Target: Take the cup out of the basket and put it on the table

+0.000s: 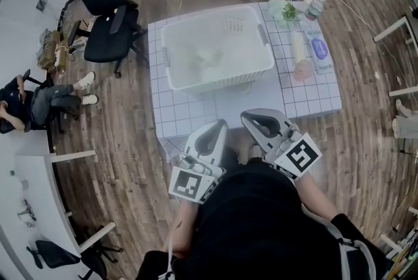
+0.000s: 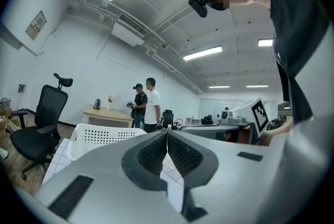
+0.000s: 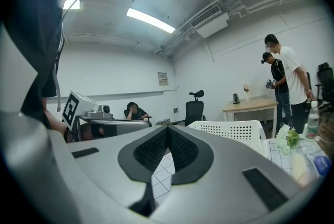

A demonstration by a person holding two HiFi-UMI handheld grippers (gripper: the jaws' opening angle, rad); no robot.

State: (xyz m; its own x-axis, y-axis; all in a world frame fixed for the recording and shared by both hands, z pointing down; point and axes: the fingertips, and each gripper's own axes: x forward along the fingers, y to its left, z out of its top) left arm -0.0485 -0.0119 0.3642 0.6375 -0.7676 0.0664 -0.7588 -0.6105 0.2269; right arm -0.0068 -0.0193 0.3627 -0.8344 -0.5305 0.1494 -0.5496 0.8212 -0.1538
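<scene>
Since the grid-topped table (image 1: 307,102) carries everything, it comes first. The white perforated basket (image 1: 219,79) fills its middle and left, reaching the far edge. Flowers (image 1: 282,8) and a bottle (image 1: 315,6) stand by the far right corner.

Both claws hover at the near edge, the left gripper (image 1: 219,128) and the right gripper (image 1: 251,119), each pinched fully together on nothing.

The cup (image 1: 196,62) is probably the pale blurred shape in the basket's left half. It is likely light, rigid and perhaps slick, so pinching its rim wall looks soundest.
</scene>
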